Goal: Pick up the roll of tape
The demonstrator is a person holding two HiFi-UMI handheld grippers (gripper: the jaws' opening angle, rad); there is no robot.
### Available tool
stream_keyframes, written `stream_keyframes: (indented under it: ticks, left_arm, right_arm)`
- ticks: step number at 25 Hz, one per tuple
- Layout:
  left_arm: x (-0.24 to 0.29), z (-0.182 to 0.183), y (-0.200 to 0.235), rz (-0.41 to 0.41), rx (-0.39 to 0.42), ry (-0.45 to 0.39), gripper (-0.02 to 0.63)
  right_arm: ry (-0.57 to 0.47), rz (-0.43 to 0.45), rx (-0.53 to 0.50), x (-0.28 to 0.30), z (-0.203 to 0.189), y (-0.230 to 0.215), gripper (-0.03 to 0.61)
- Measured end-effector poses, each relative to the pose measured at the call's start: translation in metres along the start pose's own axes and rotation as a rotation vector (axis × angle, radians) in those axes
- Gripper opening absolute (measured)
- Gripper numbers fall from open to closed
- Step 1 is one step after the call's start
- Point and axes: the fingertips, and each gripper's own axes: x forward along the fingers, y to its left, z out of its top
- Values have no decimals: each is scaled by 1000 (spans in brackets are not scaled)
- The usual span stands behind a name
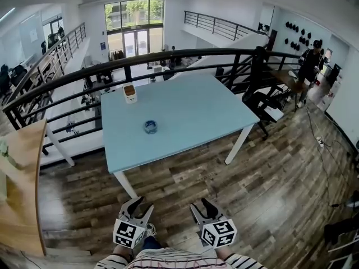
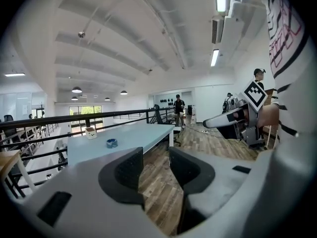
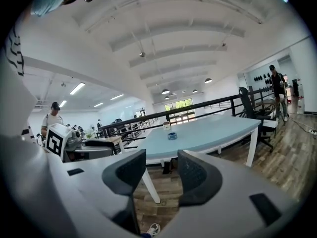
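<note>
In the head view, a light blue desk (image 1: 185,116) stands on a wooden floor (image 1: 269,189) in front of a black railing (image 1: 168,58). The roll of tape (image 1: 150,126), blue, lies flat on the left half of the desk, about midway between the far and near edges. A small white container (image 1: 130,93) sits close to the far left corner, well apart from the tape. The left gripper (image 1: 138,206) and right gripper (image 1: 203,207) are side by side over the floor, short of the desk's near edge, both pointing toward it. A person in dark clothes (image 1: 309,60) stands far off at the right.

In the left gripper view, the jaws are spread, and only floorboards show in the gap between them. The desk lies beyond, with the tape up and left of the left jaw's tip and the container farther back. The right gripper reaches in from the right.

In the right gripper view, the jaws are spread wide and hold nothing. A desk leg and floor show between them, and a shoe (image 3: 152,228) shows at the bottom. The tape sits on the desk above the gap.
</note>
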Motion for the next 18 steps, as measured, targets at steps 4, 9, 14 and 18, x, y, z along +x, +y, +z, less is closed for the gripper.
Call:
stream_keyframes:
  ticks: [4, 9, 14, 18]
  left_arm:
    - [12, -1, 54, 9, -1, 10, 147]
    - [27, -3, 119, 4, 1, 16, 150]
    - [41, 1, 175, -28, 29, 33, 150]
    - [55, 7, 212, -55, 53, 35, 150]
  right_arm:
    - [5, -5, -1, 48, 15, 6, 192]
    - [5, -28, 9, 107, 30, 17, 192]
    - [-6, -58, 20, 158, 46, 26, 192]
    - [-27, -98, 37, 185, 58, 28, 192]
